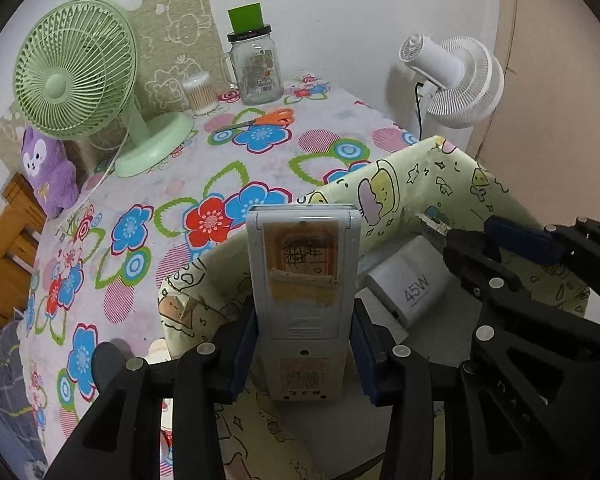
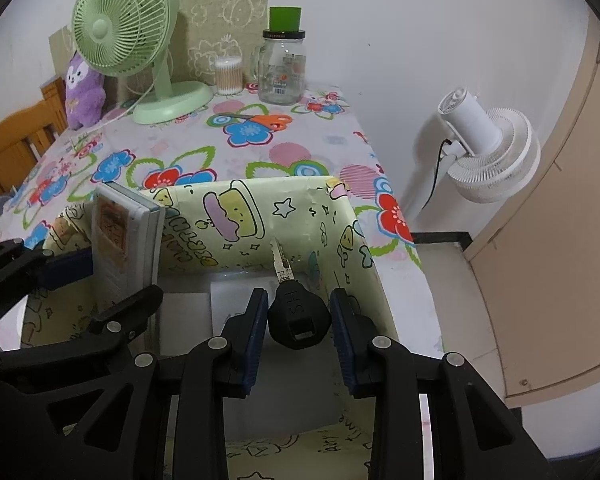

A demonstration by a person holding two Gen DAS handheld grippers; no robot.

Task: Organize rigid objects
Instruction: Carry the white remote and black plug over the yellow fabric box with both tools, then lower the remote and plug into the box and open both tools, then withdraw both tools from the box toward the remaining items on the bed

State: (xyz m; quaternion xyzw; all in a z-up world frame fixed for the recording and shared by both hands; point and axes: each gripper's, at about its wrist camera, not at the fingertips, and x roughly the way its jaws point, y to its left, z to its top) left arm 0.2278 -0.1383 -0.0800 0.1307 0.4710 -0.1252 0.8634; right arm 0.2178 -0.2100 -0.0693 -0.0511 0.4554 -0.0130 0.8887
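The left hand-held gripper [image 1: 304, 344] is nearest in its own view, its blue pads clamped on the sides of a grey remote [image 1: 303, 276]. The remote stands upright, back side to the camera, with a torn orange sticker on it. It hangs over the open top of a box [image 1: 384, 196] covered in pale green cartoon paper. Inside the box, to the right of the remote, lies a white charger [image 1: 410, 284] marked 45W.

The right hand-held gripper [image 2: 299, 320] holds a key [image 2: 296, 312] by its black head, jaws narrow, the toothed blade pointing away toward the far wall of the box [image 2: 240, 212]. The key is also over the inside of the box, near its right wall. In the right wrist view the remote [image 2: 126, 236] shows at the left, above the box's left side, gripped by the other tool.

The box sits on a worktop [image 1: 148, 184] with a flowered cloth. Farther back on the cloth lie orange scissors [image 1: 268, 118]. Along the wall stand a green fan [image 1: 84, 80], a glass jar [image 1: 258, 68] with a green cup on its lid, and a tub of cotton swabs [image 1: 198, 94]. A purple plush [image 1: 46, 168] sits at the left edge. A white fan [image 1: 456, 76] stands beyond the worktop on the right.
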